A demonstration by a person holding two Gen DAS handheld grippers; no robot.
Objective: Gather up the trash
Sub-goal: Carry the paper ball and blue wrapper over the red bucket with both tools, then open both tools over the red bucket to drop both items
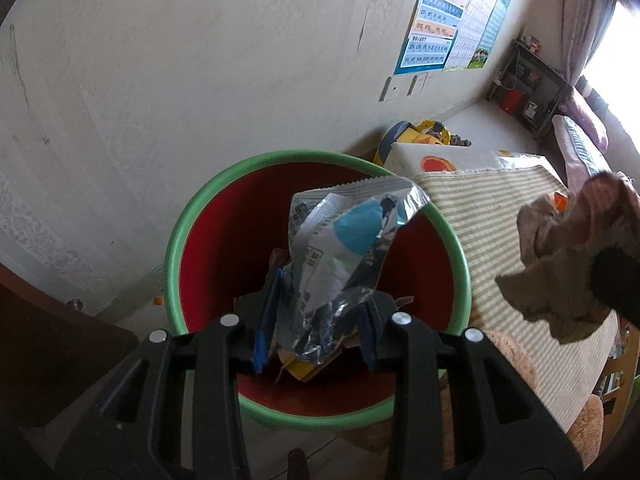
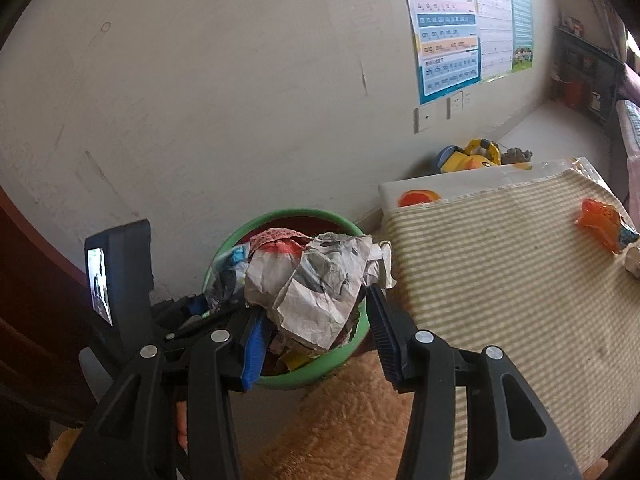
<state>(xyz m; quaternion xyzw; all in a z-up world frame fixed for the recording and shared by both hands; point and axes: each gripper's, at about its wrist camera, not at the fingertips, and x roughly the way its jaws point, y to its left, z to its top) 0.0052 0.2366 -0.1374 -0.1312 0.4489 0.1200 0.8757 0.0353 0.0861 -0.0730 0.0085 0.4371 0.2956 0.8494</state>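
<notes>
A round trash bin with a green rim (image 1: 176,240) and red inside stands on the floor by the wall; it also shows in the right wrist view (image 2: 320,372). My left gripper (image 1: 316,340) is shut on a silver and blue foil wrapper (image 1: 344,236) and holds it over the bin's mouth. My right gripper (image 2: 316,328) is shut on a crumpled paper ball (image 2: 320,280) at the bin's right edge, beside the left gripper (image 2: 120,280). The paper (image 1: 568,252) shows at the right of the left wrist view. More wrappers lie in the bin.
A striped cloth (image 2: 500,280) covers a surface right of the bin. An orange wrapper (image 2: 604,228) lies on it at the far right. A yellow toy (image 2: 476,158) sits by the wall behind. A fuzzy tan fabric (image 2: 352,420) lies in front of the bin.
</notes>
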